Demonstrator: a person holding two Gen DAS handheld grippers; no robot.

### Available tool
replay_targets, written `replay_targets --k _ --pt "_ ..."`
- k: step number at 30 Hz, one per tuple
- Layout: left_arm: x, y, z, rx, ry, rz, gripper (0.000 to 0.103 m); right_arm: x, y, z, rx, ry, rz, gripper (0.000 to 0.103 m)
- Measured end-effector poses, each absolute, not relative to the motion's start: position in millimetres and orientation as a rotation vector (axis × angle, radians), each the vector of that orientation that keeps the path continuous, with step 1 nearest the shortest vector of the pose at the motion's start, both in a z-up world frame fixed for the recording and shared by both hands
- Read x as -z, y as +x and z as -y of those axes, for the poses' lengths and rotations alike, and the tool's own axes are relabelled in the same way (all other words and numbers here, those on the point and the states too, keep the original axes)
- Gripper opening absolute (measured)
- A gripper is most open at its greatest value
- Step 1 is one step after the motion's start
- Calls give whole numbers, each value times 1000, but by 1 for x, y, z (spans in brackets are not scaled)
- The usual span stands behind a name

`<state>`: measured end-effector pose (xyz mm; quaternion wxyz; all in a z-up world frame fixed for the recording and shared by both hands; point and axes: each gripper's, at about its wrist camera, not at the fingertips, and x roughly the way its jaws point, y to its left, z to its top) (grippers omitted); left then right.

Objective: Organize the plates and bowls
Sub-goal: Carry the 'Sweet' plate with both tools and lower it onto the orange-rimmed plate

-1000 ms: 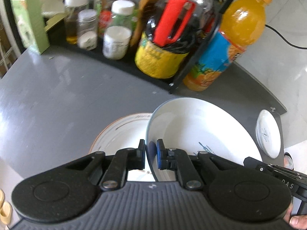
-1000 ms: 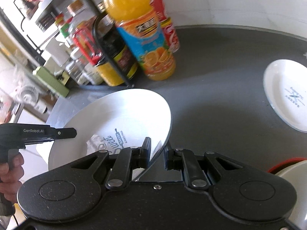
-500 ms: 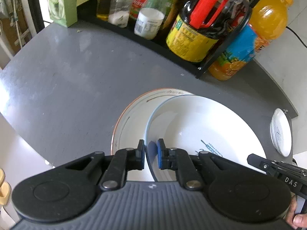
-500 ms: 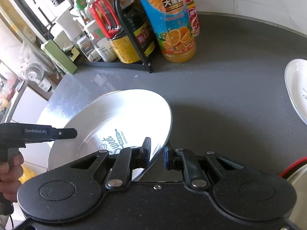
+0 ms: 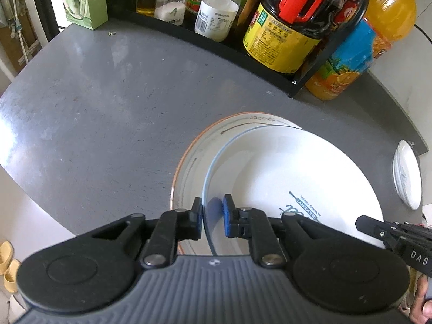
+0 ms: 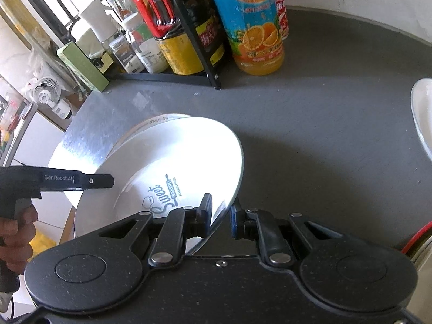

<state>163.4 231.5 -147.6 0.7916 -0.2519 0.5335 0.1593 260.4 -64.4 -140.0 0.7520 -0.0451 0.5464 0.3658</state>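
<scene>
Both grippers straddle the rim of the white plate (image 5: 283,178), which sits on the orange-rimmed plate (image 5: 194,148) on the counter (image 5: 94,94). The left gripper (image 5: 212,214) has its pads parted with a gap either side of the rim; the right gripper (image 6: 220,217) looks just as slack. The likely risk is pulling out sideways and dragging the top plate off-centre. Whether it lies fully flat is hard to tell — the near edge is hidden by the gripper bodies, and another plate (image 6: 422,116) is cut off at the frame.

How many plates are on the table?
3: a printed plate lies on an orange-rimmed plate in front; a small plate sits far right. Others may be hidden.
</scene>
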Motion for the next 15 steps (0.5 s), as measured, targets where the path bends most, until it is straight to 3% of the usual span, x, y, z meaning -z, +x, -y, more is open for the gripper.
replay_targets --k 15 --pt "155 173 -225 -305 -365 -1166 17 150 249 60 -776 -128 -1217 13"
